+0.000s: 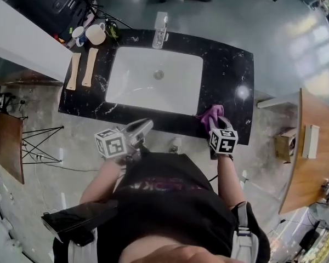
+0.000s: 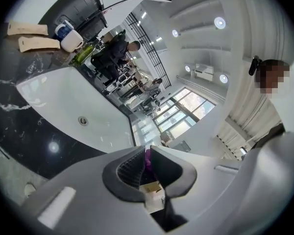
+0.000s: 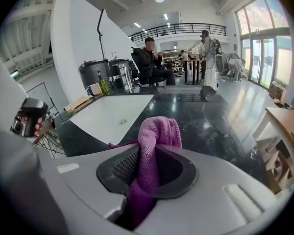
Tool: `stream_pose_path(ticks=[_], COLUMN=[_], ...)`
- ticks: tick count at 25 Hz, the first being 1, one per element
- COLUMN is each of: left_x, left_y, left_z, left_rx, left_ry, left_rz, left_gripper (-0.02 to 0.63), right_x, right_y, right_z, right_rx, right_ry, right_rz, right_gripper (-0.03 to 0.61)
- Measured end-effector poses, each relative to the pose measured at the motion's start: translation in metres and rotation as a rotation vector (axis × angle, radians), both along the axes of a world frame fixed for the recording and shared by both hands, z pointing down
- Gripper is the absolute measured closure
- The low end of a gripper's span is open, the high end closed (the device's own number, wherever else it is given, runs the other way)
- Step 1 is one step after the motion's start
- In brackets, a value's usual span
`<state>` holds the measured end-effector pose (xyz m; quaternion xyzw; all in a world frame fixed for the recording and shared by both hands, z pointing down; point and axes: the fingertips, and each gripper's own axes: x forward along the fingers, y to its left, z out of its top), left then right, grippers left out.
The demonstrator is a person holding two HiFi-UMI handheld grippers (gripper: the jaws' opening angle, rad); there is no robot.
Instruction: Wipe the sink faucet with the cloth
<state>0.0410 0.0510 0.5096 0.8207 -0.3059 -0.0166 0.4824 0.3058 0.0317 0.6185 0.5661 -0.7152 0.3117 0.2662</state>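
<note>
Right gripper view puts the right claw at lower centre, pinching the purple cloth, with a fold bulging up above the jaws. In the left gripper view the left claw is pressed together. A thin purple sliver shows in its slit, and I cannot tell whether it is held. From the head view, the cloth is at the near edge of the black desk, right of the white sink. The faucet stands at upper centre behind the basin, well apart from the cloth. The cloth appears to be in hand, but no wiping has begun; crossing to the faucet remains.
</note>
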Motion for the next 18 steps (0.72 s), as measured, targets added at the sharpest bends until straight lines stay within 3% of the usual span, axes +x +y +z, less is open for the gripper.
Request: stream_pose_path(ticks=[4, 9, 10, 12, 15, 18], left_x=[-0.007, -0.021, -0.024, -0.029, -0.035, -0.042], left_y=[-0.002, -0.015, -0.017, -0.021, -0.022, -0.023], left_z=[-0.004, -0.012, -0.013, -0.014, -0.011, -0.01], left_rx=[0.006, 0.019, 0.024, 0.032, 0.029, 0.028], left_ry=[0.004, -0.002, -0.005, -0.007, -0.009, 0.0], left_rz=[0.006, 0.061, 0.074, 0.096, 0.124, 0.143], left_gripper=[0.583, 0.584, 0.584, 0.584, 0.584, 0.584], right_x=[0.002, -0.001, -0.007, -0.03, -0.076, -0.12], right_y=[0.006, 0.008, 0.007, 0.006, 0.004, 0.006], right_z=[-0.025, -0.102, -0.114, -0.127, -0.122, -0.115], right_rx=[0.064, 0.293, 0.331, 0.373, 0.327, 0.27], right_ry=[-0.076, -0.074, -0.111, -0.262, -0.506, -0.591], right_rz=[0.038, 0.148, 0.167, 0.184, 0.192, 0.17], right_gripper=[0.402, 0.413, 0.442, 0.567, 0.568, 0.568])
